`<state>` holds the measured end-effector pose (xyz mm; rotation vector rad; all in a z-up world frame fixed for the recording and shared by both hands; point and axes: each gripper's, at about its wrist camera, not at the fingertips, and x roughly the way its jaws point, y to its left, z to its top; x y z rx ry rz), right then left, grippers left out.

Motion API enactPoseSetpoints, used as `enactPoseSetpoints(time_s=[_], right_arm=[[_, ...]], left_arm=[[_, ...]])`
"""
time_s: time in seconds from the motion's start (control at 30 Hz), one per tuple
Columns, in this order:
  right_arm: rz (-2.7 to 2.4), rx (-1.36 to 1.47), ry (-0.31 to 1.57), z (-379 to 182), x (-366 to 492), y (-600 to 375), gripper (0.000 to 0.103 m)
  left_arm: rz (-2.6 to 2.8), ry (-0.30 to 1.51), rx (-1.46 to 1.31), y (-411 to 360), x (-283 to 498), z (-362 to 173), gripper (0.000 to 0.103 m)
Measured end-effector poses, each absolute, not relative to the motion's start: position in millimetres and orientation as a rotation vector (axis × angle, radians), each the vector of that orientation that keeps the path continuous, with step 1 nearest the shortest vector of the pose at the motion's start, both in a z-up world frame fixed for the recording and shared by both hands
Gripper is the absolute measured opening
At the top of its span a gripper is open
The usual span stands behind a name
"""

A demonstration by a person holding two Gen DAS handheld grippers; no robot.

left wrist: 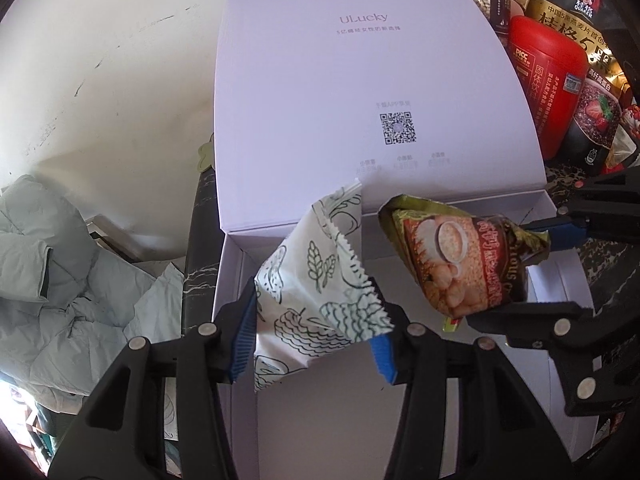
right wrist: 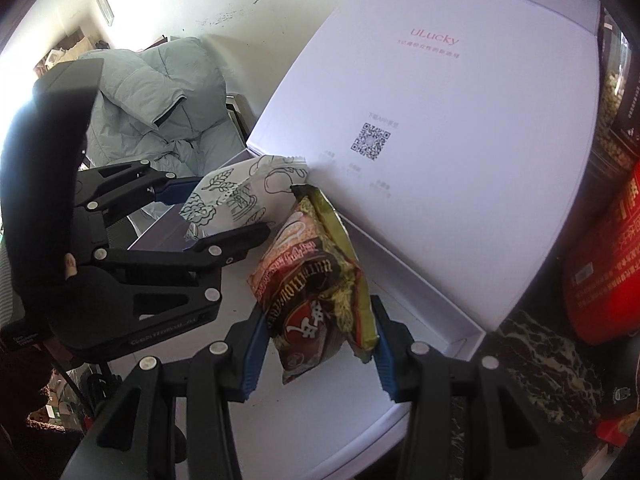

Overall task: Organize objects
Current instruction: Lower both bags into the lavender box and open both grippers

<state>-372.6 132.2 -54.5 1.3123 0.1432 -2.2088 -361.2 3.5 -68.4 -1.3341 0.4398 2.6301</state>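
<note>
White leaf-print sachet (left wrist: pixel 316 292) clamped between left gripper (left wrist: pixel 314 344) pads, above white box (left wrist: pixel 240 360).

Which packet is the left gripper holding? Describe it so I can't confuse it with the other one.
Start at the open white box with its raised lid. Above its tray, the left gripper pinches a white sachet, beside the brown-and-green cereal sachet. Only the white one has black line drawings of leaves and grain.

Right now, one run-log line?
left gripper: shut on white packet | right gripper: shut on brown packet | both over open white box
</note>
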Motion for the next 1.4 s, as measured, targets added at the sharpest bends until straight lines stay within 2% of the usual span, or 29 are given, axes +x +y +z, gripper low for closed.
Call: enactPoseSetpoints(time_s=[0.5, 0.6, 0.77, 0.97, 1.4], right_arm=[[-2.206, 1.358, 0.145, -62, -379, 140, 0.052], [-2.222, 1.361, 0.141, -58, -379, 142, 0.052], [-2.235, 1.356, 0.143, -53, -371, 146, 0.052], [-2.276, 1.326, 0.171, -38, -361, 149, 0.053], [-2.354, 1.234, 0.212, 0, -338, 147, 0.06]], left_arm=[[2.643, 0.49, -1.35, 8, -359, -71, 0.049], [2.658, 0.487, -1.328, 8, -356, -64, 0.053], [2.678, 0.52, -1.272, 12, -348, -53, 0.066], [2.71, 0.515, -1.262, 9, -343, -44, 0.066], [2.778, 0.5, -1.193, -2, -313, -13, 0.066]])
